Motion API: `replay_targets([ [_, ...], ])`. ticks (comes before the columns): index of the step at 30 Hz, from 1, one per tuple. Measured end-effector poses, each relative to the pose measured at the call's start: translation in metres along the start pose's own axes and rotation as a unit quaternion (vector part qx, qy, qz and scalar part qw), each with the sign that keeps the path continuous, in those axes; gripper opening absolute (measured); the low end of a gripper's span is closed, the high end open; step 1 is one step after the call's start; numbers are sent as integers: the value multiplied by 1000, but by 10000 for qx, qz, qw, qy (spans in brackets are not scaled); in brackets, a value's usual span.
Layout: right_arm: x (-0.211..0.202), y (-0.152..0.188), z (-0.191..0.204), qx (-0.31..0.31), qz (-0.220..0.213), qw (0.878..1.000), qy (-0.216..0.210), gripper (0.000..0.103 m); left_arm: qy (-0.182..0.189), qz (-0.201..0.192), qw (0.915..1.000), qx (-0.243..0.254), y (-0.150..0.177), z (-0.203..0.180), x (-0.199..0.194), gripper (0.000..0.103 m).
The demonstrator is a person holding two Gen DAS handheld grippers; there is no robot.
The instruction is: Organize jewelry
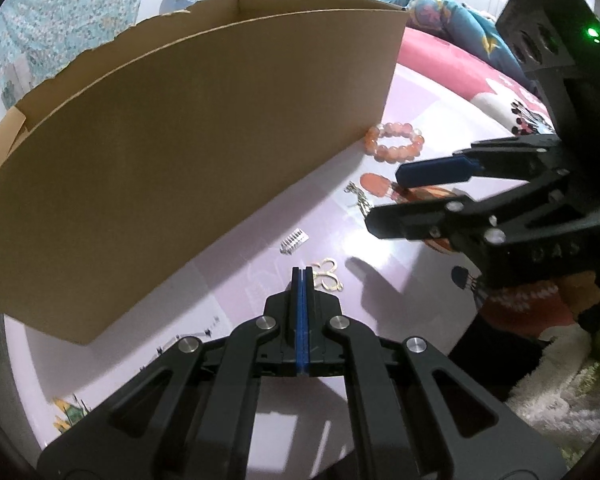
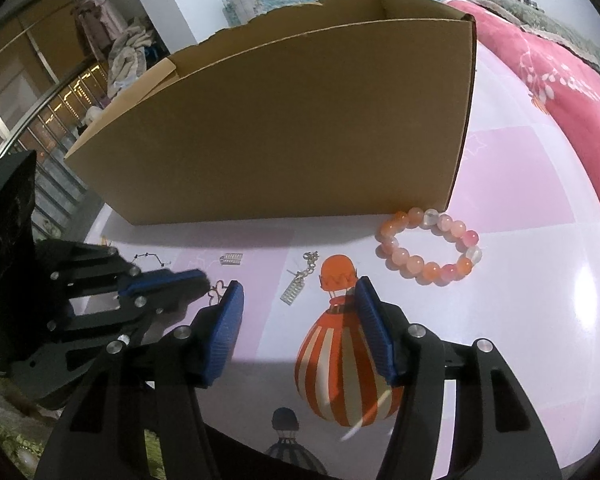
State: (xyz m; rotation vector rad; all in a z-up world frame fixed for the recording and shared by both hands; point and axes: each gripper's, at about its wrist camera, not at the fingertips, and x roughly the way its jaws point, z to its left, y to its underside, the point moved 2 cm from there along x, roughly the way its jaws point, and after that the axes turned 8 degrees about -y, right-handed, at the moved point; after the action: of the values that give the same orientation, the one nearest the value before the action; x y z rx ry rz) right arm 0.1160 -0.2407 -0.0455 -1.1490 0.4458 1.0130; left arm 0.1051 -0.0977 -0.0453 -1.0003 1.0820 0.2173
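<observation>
Surface: a pink printed bedsheet point(image 2: 512, 184) carrying an open cardboard box point(image 2: 284, 120). A beaded bracelet point(image 2: 430, 246) lies at the box's near right corner, ahead and right of the right gripper point(image 2: 298, 310), whose jaws stand wide apart, holding nothing. A silver earring point(image 2: 296, 286) lies between and just ahead of its fingertips. The left gripper point(image 1: 302, 276) is clamped tight with pads together; a gold earring point(image 1: 327, 276) lies touching its tip, with a second silver earring point(image 1: 295, 241) just beyond, near the box wall.

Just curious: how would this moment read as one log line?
left tongs: shut, empty, near gold earring | right tongs: open, empty | bead bracelet: outside cardboard box
</observation>
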Motion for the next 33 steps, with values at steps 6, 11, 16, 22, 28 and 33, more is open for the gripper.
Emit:
replay_targets([
  [6,-4,3,-3,-78,-9,9999,-63,57,265,-79,9995,146,7,-8,-9,11],
  [11,-7,0,-1,-217,13,9996,-153,57,235,-277,9982,481,2,-8,-13,29],
  [16,-7,-2,-2,-278,25,9994,-188,57,219,-200,9948,973,-2,-10,-2,31],
  [22,-6,-2,-3,-220,-5,9996,-190,57,476,-203,9930,1061,-7,-7,2,23],
  [28,-4,-3,-5,-158,-11,9997,-179,57,496,-163,9921,1142,-9,-7,2,12],
  [33,-5,-2,-4,-153,-23,9997,-172,57,395,-188,9926,1130,-9,-10,2,12],
])
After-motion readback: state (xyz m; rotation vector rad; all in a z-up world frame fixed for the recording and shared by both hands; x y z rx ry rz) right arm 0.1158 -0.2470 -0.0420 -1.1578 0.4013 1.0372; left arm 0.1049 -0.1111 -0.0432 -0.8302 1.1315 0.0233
